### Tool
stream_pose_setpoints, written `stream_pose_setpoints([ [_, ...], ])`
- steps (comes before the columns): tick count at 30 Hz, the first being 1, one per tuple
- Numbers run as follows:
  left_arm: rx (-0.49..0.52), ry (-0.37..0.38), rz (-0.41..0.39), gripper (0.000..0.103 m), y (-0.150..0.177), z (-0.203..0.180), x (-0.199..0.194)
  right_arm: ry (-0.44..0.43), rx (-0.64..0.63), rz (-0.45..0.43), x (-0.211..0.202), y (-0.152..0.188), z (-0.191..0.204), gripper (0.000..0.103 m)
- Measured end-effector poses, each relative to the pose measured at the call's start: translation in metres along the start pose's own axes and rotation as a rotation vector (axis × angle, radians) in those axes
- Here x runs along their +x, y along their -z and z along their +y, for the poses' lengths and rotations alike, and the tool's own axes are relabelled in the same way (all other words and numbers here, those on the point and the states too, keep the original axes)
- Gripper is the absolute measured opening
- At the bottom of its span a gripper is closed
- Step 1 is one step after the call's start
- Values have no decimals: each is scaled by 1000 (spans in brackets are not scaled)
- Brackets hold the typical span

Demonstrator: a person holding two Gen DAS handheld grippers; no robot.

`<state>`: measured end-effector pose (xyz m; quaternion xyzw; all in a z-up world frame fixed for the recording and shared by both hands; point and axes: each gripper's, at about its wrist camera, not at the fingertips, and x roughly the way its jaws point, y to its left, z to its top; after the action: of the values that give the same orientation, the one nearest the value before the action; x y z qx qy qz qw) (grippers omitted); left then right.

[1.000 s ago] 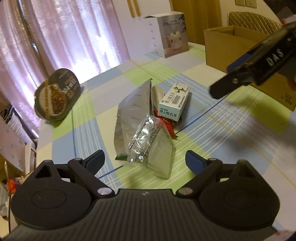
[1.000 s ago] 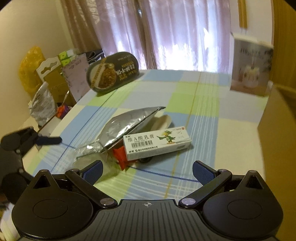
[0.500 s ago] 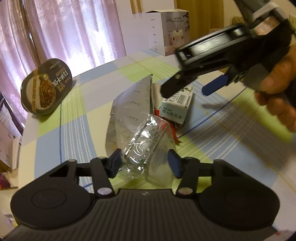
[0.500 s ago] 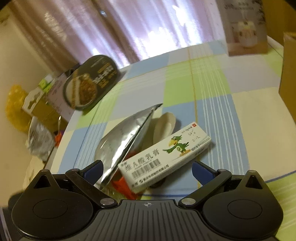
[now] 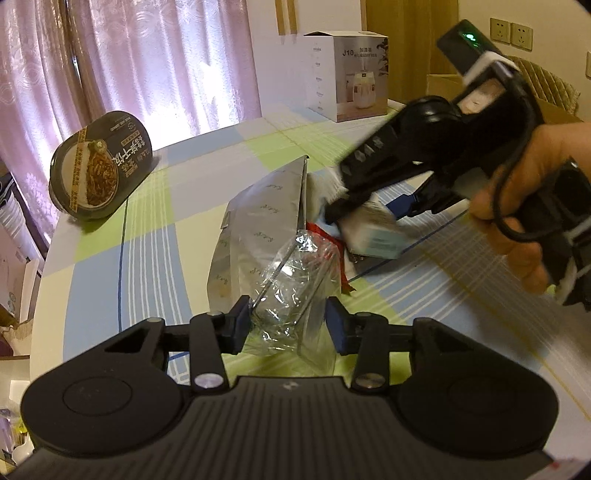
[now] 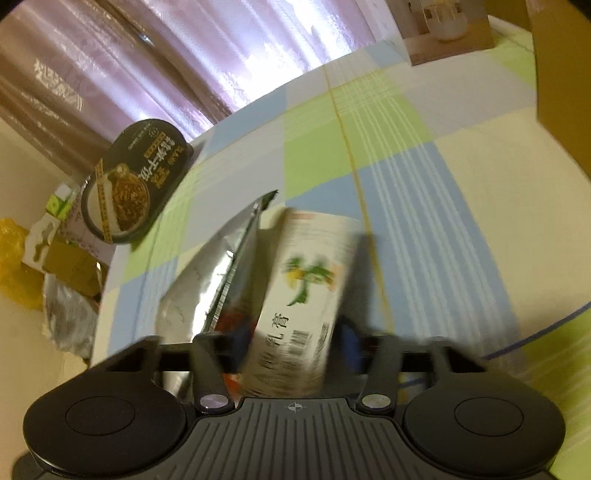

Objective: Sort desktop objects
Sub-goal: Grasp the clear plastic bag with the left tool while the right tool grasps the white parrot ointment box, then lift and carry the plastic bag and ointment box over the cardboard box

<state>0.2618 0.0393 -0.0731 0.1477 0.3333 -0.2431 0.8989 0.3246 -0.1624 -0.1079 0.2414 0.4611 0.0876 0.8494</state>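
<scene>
On the checked tablecloth [image 5: 110,280], mid-tabletop, the crinkly clear wrapper [image 5: 295,295] is pinched by the left gripper [image 5: 290,325] and the light, stiff ointment box [image 6: 303,295] is clamped across its width by the right gripper [image 6: 295,347].

You're in home, living or dining room. Pink curtains [image 5: 147,66] behind worktop's far edge; checked tablecloth [image 5: 155,221] over worktop [image 6: 480,192]; appliance box [image 5: 347,74] at far corner; wall sockets [image 5: 511,33]; cardboard boxes and bags [image 6: 22,266] crowding left edge.
</scene>
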Motion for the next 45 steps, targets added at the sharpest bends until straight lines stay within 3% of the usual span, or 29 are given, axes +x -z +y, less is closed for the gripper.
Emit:
stream_pose_setpoints([
  [9, -3, -6, 17, 39, 0, -6, -3, 70, -279, 5, -46, 32, -12, 36],
  [14, 8, 18, 21, 31, 0, -20, -16, 105, -381, 7, -74, 63, -20, 36],
  [19, 9, 27, 27, 30, 3, -41, -30, 120, -435, 13, -92, 90, -29, 36],
  [22, 28, -1, 31, 33, 6, -50, -30, 128, -465, 12, -97, 100, -31, 36],
  [24, 44, -19, 29, 51, 7, -53, -29, 138, -495, 3, -97, 103, -31, 36],
  [26, 66, -36, 19, 52, 7, -55, -27, 136, -505, 2, -96, 104, -32, 39],
  [29, 87, -52, 18, 52, 6, -57, -20, 138, -502, -6, -93, 102, -34, 53],
  [31, 90, -54, 20, 52, 5, -56, -15, 137, -506, -3, -90, 101, -34, 56],
  [34, 116, -68, 20, 50, 4, -57, -10, 143, -524, 1, -85, 103, -34, 56],
  [36, 109, -65, 27, 35, 4, -56, -8, 145, -526, 3, -82, 104, -35, 56],
  [40, 78, -46, 31, 30, 5, -51, -9, 156, -550, -7, -81, 108, -35, 56],
  [41, 73, -43, 29, 29, 5, -50, -11, 157, -550, -9, -81, 109, -35, 51],
  [42, 67, -40, 27, 28, 5, -50, -12, 159, -553, -12, -82, 109, -35, 36],
  [45, 40, -15, 28, 28, 4, -50, -19, 165, -561, -13, -84, 110, -34, 36],
])
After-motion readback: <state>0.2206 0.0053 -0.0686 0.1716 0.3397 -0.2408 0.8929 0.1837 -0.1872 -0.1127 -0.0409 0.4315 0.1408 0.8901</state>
